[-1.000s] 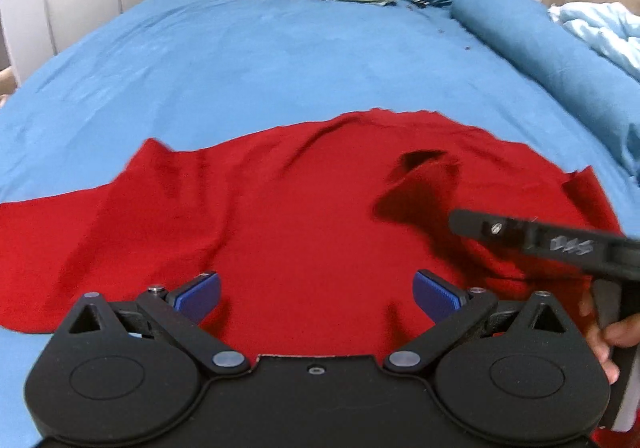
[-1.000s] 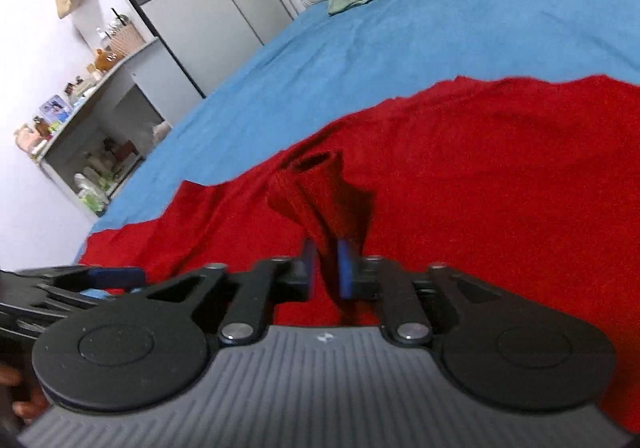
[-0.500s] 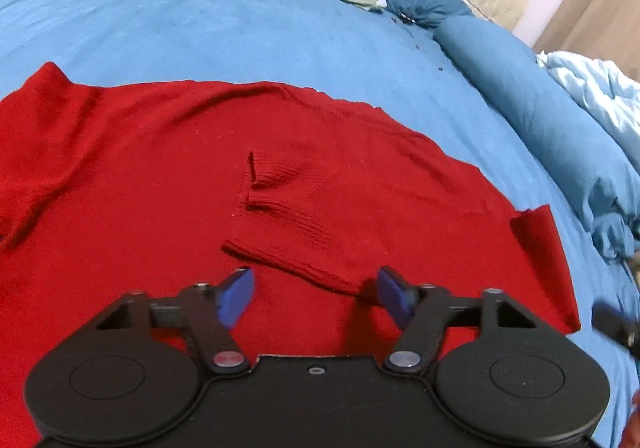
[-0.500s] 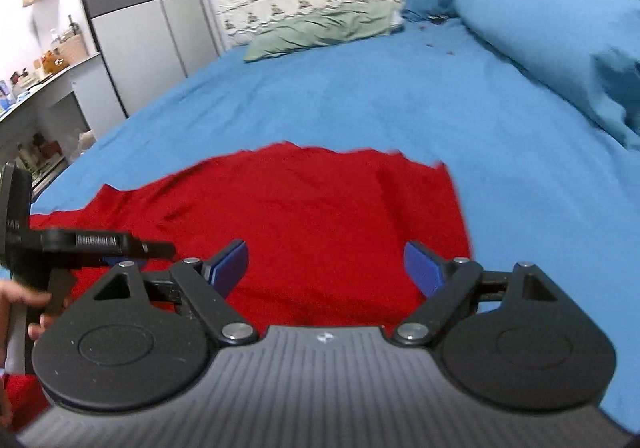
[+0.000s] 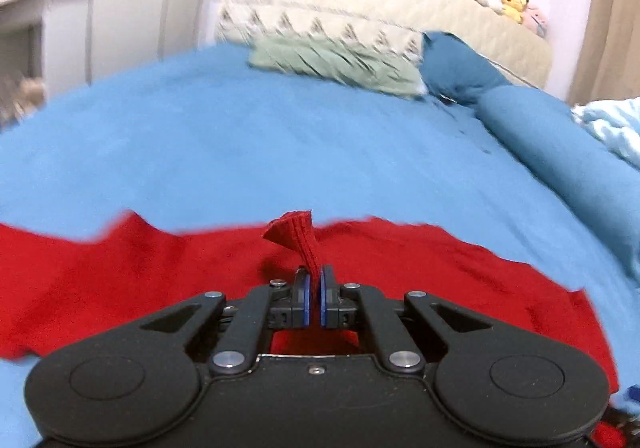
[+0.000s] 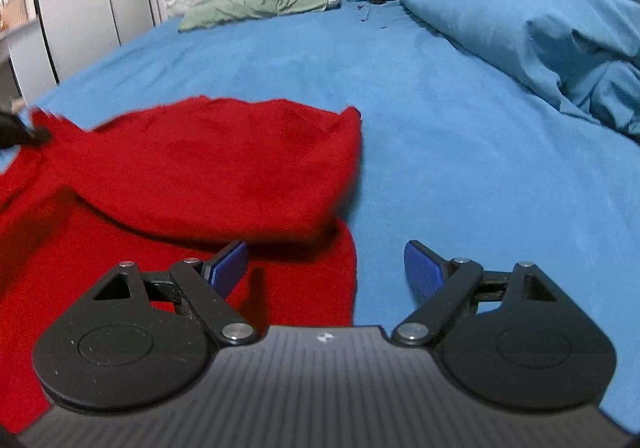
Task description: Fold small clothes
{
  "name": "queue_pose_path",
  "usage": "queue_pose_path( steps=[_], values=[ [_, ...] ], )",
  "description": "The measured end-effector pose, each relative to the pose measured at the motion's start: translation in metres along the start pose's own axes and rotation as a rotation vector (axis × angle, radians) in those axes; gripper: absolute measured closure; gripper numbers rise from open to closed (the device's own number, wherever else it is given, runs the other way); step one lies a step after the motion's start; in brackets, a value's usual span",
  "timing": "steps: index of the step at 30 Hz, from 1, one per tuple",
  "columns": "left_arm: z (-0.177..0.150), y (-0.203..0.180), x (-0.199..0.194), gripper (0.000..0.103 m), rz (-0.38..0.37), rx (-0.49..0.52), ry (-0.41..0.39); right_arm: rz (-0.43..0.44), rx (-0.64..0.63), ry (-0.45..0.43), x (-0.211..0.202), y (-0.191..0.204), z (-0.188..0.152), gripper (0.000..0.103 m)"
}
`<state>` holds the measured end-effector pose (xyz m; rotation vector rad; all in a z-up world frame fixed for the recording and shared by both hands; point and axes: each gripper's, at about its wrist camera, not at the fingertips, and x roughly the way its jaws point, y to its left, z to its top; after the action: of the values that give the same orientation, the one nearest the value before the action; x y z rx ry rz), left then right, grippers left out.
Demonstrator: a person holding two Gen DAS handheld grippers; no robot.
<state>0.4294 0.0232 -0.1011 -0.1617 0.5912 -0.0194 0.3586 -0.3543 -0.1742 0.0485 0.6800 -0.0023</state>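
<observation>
Red knit top (image 5: 400, 264): soft, limp, best pinched at an edge; left claw (image 5: 314, 298) clenched on its cuff, right claw (image 6: 326, 268) released

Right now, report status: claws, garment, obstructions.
Left claw just closed, pinching red sweater cuff. Right claw open, empty, at the sweater's edge. Blue bedsheet ahead, nothing in the way.

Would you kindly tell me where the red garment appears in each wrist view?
Left wrist: the red garment spans the lower middle; the left claw pinches a ribbed piece.
Right wrist: it fills the lower left, folded over.
Shared landmark: the green pillow at the headboard.
</observation>
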Motion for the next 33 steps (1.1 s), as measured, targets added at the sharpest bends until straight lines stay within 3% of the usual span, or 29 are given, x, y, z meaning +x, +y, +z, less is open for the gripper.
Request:
queue_pose_path(
  steps=[6,10,13,14,16,20,22,24,26,29,33],
  values=[
    [-0.021,0.039,0.004,0.098,0.091,-0.007,0.008,-0.053,-0.076,0.064,0.028,0.019,0.009,0.002],
    [-0.028,0.043,0.006,0.098,0.083,-0.03,0.024,-0.095,-0.124,0.068,0.042,0.023,0.017,0.003],
    [-0.031,0.045,0.004,0.098,0.074,-0.031,0.025,-0.223,-0.12,0.073,0.044,0.01,0.022,0.002],
    [-0.033,0.045,0.005,0.098,0.069,-0.029,0.036,-0.227,-0.092,0.08,0.042,0.0,0.022,0.002],
    [-0.04,0.047,0.004,0.094,0.07,-0.011,0.063,-0.185,-0.044,0.098,0.036,-0.017,0.017,0.002],
    [-0.048,0.049,-0.016,0.079,0.112,0.051,0.071,-0.197,-0.136,0.13,0.021,-0.018,0.01,0.001],
    [-0.047,0.046,-0.037,0.047,0.108,0.103,0.014,-0.153,-0.129,0.101,0.005,-0.014,0.017,0.001],
    [-0.043,0.037,-0.047,0.038,0.072,0.146,-0.015,-0.008,-0.114,0.012,-0.009,-0.002,0.028,0.0],
    [-0.036,0.026,-0.042,0.038,0.03,0.162,-0.001,0.114,-0.079,-0.036,-0.005,0.017,0.039,0.0],
    [-0.031,0.013,-0.019,0.037,-0.01,0.142,0.04,0.195,-0.023,-0.026,0.027,0.038,0.044,0.0],
    [-0.034,0.007,0.007,0.037,-0.064,0.119,0.094,0.128,0.028,0.07,0.071,0.038,0.028,0.0]
  ],
)
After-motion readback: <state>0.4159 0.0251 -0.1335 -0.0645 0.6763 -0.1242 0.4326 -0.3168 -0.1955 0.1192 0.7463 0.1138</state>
